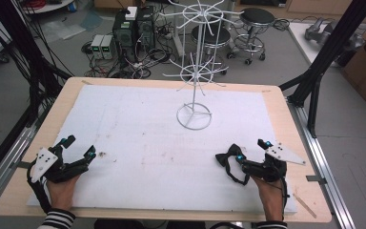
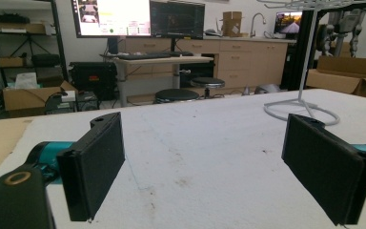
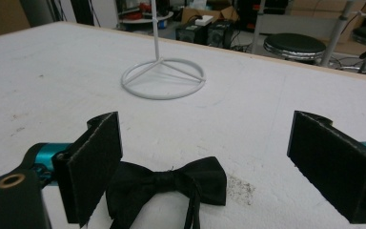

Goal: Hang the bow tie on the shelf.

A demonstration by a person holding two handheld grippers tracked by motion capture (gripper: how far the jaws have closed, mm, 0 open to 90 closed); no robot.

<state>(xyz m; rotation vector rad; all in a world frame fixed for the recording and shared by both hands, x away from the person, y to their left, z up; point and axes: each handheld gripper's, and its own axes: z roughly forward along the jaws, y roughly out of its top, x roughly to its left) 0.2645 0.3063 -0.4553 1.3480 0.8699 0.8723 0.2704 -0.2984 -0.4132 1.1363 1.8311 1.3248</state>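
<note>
Black and soft-looking, a bow tie lies flat on the white-covered surface near its front right part, its two wings pinched at a central knot and a thin strap trailing off toward the person. In the high view the bow tie sits just beside the inner jaw of the right gripper; whether that jaw touches the fabric is hard to tell from there. The right gripper view has the right gripper spread wide, its jaws clear of each other with one wing tucked partly behind the left-hand pad. At the front left, the left gripper rests low over bare covering, jaws likewise parted and grasping nothing. A white wire rack stands upright on its ring base toward the far middle, well apart from both.
</note>
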